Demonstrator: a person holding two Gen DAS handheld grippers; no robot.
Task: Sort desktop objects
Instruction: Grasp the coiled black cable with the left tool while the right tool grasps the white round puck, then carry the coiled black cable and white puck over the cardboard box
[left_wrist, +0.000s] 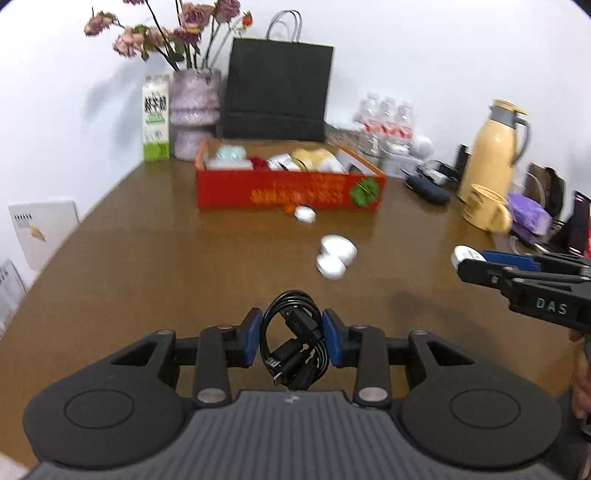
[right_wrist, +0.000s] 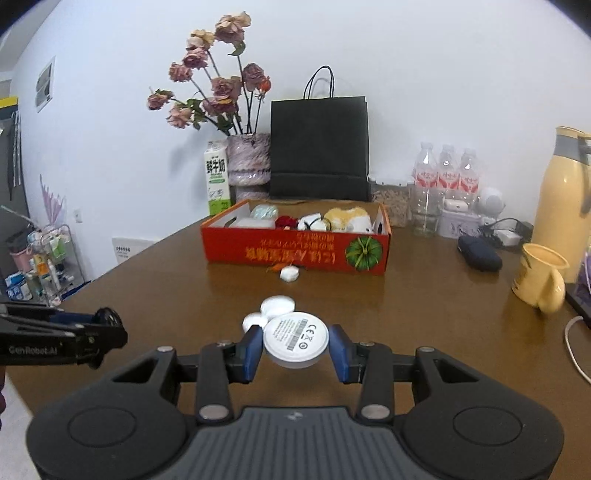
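Left gripper (left_wrist: 291, 341) fingers clamp a coiled black cable (left_wrist: 293, 339); right gripper (right_wrist: 295, 347) fingers clamp a white disc (right_wrist: 295, 339), both raised above the worktop (left_wrist: 147, 266), apparently bound for the red box (right_wrist: 295, 253).

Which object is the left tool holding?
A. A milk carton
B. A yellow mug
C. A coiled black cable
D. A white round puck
C: the left tool has a coiled black cable clamped between its blue pads, while the white round puck sits in the right tool.
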